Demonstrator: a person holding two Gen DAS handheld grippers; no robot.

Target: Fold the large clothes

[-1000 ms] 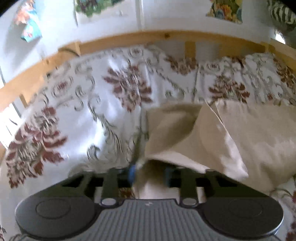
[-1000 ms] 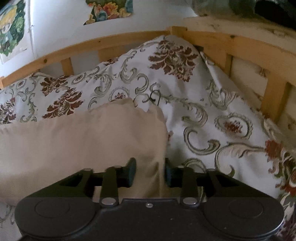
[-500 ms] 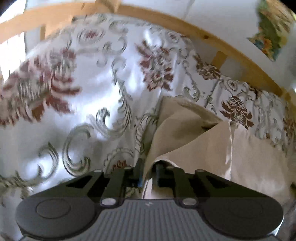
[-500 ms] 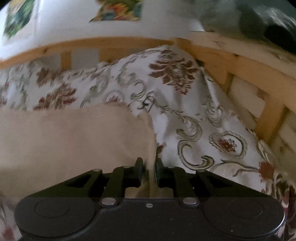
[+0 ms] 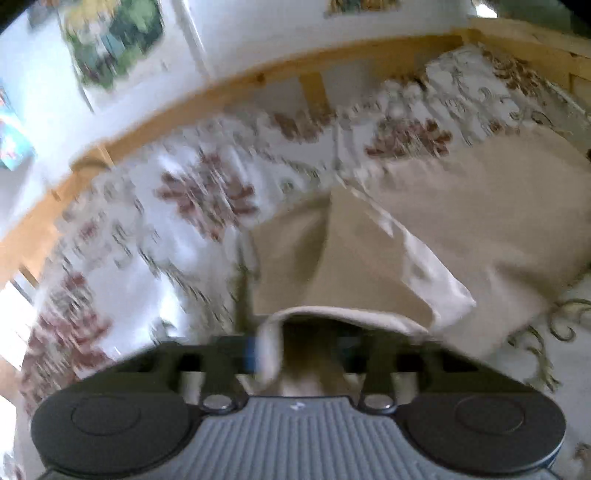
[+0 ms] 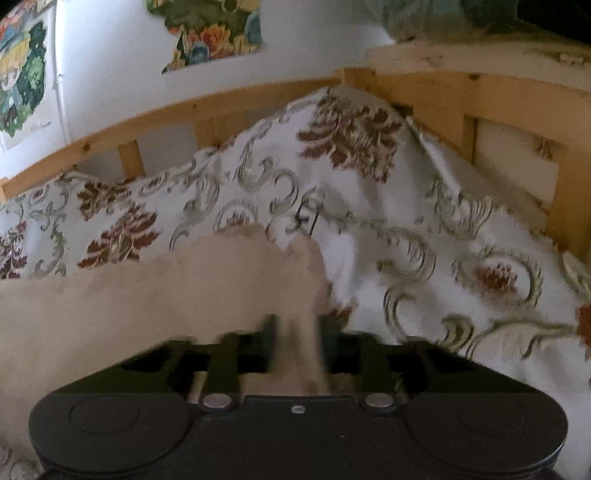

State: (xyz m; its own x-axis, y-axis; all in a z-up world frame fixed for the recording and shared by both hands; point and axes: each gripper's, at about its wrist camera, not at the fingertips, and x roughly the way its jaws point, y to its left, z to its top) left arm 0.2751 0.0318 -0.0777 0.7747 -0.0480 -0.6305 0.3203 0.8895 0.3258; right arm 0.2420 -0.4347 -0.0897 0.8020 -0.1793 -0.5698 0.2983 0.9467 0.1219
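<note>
**Inspector:** Where is the garment lying, and is anything sitting inside anything?

**Assistant:** The beige garment (image 5: 461,229) is lying on the patterned bedspread (image 5: 147,236) inside the wooden bed frame (image 5: 184,107). No other containers are showing.

**Inspector:** The tongs?

**Assistant:** The left gripper (image 5: 299,350) is gripping a rolled edge of the garment, fabric bunching between its fingers. The right gripper (image 6: 295,339) is closing, with a strip of the garment (image 6: 147,295) between its fingers.

**Inspector:** Changes from a second ago?

**Assistant:** Both pairs of fingers are standing closer together than before. The left view is now blurring and tilting; half a second ago it was rolled the other way.

**Inspector:** Differences between views?

**Assistant:** The left view is showing a raised flap and the garment's far side. The right view is showing the frame's corner (image 6: 354,77) and a wall sticker (image 6: 214,33) sharply.
</note>
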